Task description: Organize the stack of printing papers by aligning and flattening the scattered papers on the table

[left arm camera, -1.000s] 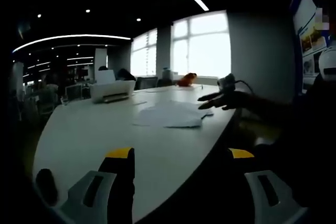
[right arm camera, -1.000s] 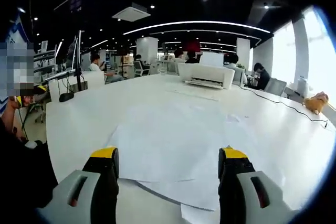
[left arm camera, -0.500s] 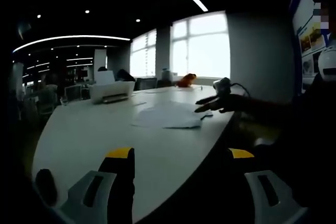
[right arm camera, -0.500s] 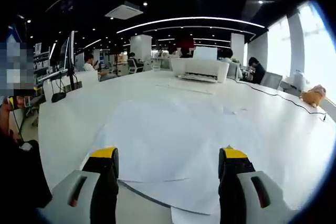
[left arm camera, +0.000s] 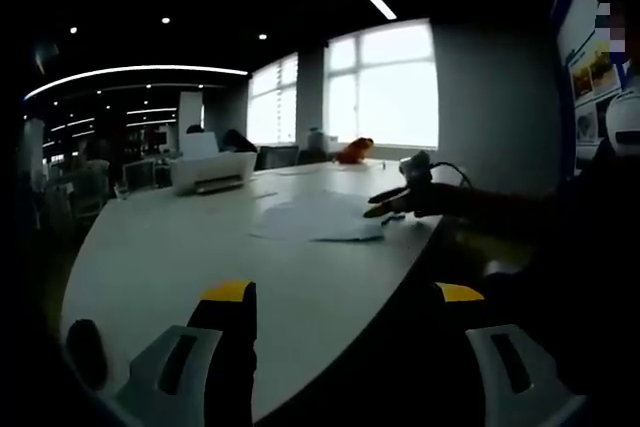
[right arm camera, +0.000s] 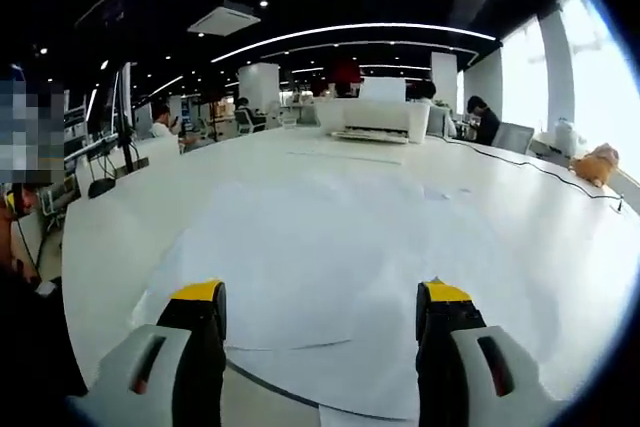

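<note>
1. one wide white surface (right arm camera: 120, 237) carries everything.
2. scattered papers (right arm camera: 330, 257) lie loose before the printer (right arm camera: 372, 119), not yet squared.
3. right gripper (right arm camera: 320, 312), jaws apart, hangs low over the papers, likely to press them flat.
4. left gripper (left arm camera: 345, 312), jaws apart, hangs well back.
5. no writing is legible.

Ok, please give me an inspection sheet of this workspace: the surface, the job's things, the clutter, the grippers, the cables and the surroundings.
Surface: white table, large, with a curved edge.
Job's things: papers, loosely overlapping sheets, not aligned; also seen in the left gripper view.
Clutter: white printer at the far side; orange object near the window.
Grippers: right gripper open, jaws over the sheets' near edge; left gripper open, at the table's edge, away from the sheets.
Cables: dark cable running across the table's far right.
Surroundings: open office, people seated behind, bright windows.
</note>
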